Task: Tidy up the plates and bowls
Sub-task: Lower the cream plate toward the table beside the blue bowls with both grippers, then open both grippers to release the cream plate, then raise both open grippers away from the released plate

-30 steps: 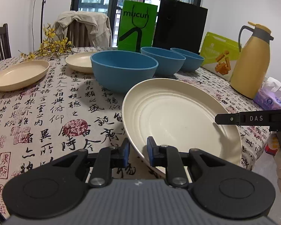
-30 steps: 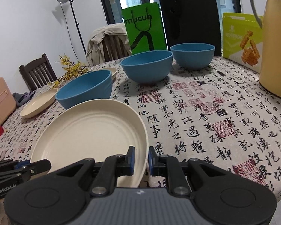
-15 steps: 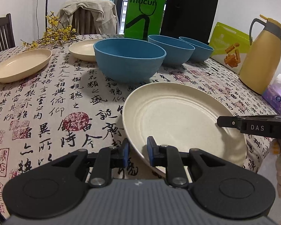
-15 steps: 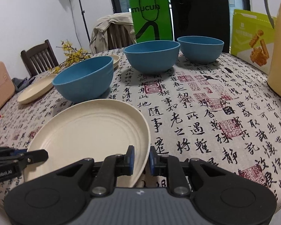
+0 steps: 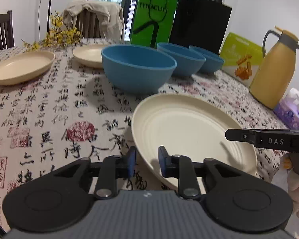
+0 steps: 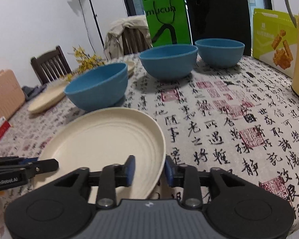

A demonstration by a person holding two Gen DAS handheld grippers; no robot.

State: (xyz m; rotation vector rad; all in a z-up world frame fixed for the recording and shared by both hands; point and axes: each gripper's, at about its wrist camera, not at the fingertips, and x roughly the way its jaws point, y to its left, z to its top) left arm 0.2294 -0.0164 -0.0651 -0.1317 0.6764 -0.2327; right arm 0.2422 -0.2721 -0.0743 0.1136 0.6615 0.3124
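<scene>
**Both grippers letting go of the cream plate**

Cream plate (image 5: pixel 191 137) sits on the tablecloth (image 5: pixel 49 109), rim between both sets of jaws: left gripper (image 5: pixel 146 162) at its 7 o'clock edge, right gripper (image 6: pixel 149 168) at 5 o'clock. Both point downward at a slant. Jaws have just been opening; pads stand clear of the rim, released. Nearest blue bowl (image 5: pixel 138 67) at 12 o'clock beyond.

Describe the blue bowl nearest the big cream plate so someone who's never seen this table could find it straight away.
Start at the calligraphy-print tablecloth and find the large cream plate at its near edge. Three blue bowls run back from it towards the green paper bag. The nearest blue bowl sits just behind the plate, first in the row.
</scene>
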